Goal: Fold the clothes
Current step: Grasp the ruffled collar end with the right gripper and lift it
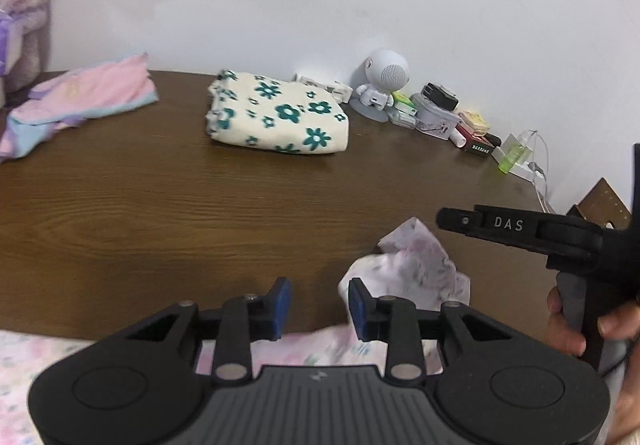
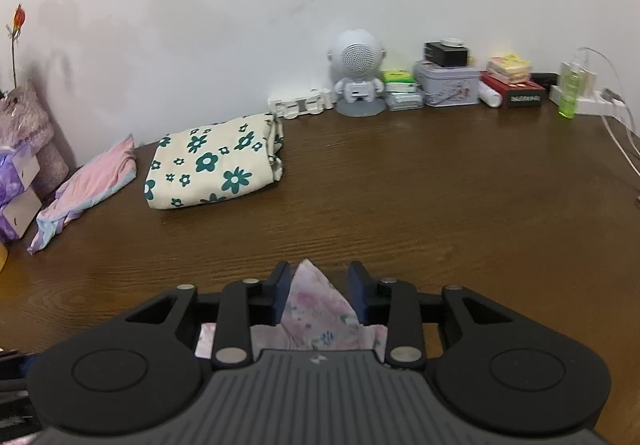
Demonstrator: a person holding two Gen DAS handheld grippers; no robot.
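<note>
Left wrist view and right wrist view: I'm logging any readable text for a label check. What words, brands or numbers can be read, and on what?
"DAS": white letters on the black arm of the right claw, left wrist view.
Dark red box: white lettering on its front, too blurred to read in either view.
Green packet: dark print, too small to read.
Tin: a drawn pattern, no legible words.
Small emblem on each claw's housing: a mark, not text.

The brown wooden table point(image 2: 400, 205) carries a folded flowered cloth point(image 2: 212, 165) ahead-left of the jaws, a pink garment point(image 2: 92, 185) farther left, and a pale floral cloth point(image 2: 316, 309) between them.
</note>
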